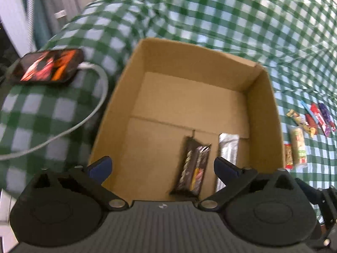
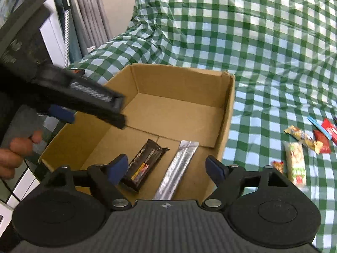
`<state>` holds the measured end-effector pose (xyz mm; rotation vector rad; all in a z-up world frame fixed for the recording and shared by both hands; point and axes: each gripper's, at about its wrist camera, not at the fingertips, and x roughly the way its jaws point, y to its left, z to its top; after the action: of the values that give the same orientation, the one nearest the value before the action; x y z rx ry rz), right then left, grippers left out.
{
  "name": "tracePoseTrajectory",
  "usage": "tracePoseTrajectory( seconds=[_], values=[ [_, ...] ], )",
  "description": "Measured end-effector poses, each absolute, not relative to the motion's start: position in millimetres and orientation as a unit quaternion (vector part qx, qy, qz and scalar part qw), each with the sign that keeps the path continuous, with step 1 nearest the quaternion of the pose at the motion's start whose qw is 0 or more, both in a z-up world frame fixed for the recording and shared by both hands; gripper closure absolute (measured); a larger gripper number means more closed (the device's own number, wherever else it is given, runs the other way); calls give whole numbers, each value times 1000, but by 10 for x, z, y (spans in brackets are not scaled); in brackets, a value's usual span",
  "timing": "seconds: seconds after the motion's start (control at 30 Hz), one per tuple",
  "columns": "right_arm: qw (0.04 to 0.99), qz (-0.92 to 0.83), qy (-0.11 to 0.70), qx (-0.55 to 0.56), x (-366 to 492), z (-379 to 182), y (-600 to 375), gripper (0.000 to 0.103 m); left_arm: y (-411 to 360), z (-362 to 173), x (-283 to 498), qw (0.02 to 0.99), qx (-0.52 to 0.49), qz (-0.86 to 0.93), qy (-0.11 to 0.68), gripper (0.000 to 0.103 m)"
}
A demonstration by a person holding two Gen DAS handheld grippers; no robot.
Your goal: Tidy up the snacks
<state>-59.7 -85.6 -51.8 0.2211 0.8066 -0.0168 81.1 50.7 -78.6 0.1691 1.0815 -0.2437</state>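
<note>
Two bars lie in my cardboard box; several snacks wait right of it; left gripper and right gripper both gape empty.

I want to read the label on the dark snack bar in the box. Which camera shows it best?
The right wrist view: the dark snack bar is sharper there, lettering and a yellow-red patch visible, though the right gripper's left finger covers one corner. The left wrist view shows the bar blurred by motion.

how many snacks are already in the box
2. A dark bar lies on the floor of the cardboard box, and a silver packet lies beside it on its right. The near wall may hide more.
</note>
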Motion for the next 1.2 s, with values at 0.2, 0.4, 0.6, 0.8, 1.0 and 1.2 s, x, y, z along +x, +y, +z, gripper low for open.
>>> tracePoseTrajectory(
  seconds=[0.2, 0.4, 0.6, 0.8, 1.0, 1.2],
  values=[
    [898, -36, 416, 140, -843, -461, -927, 10, 698, -746, 465, 836, 80, -107, 532, 0],
    [900, -51, 410, 140, -1279, -336, -847, 7, 636, -627, -36, 832, 104, -149, 524, 0],
    [910, -52, 393, 122, -1540, -175, -706, 5, 665, -477, -461, 846, 115, -163, 494, 0],
    [921, -50, 373, 103, -1736, -15, -587, 4, 829, -343, -664, 858, 102, -160, 478, 0],
    [923, -57, 367, 100, -1859, 59, -540, 3, 935, -300, -785, 862, 102, -158, 472, 0],
    [918, -62, 380, 92, -1932, 58, -520, 2, 975, -341, -864, 857, 106, -163, 478, 0]
  ],
)
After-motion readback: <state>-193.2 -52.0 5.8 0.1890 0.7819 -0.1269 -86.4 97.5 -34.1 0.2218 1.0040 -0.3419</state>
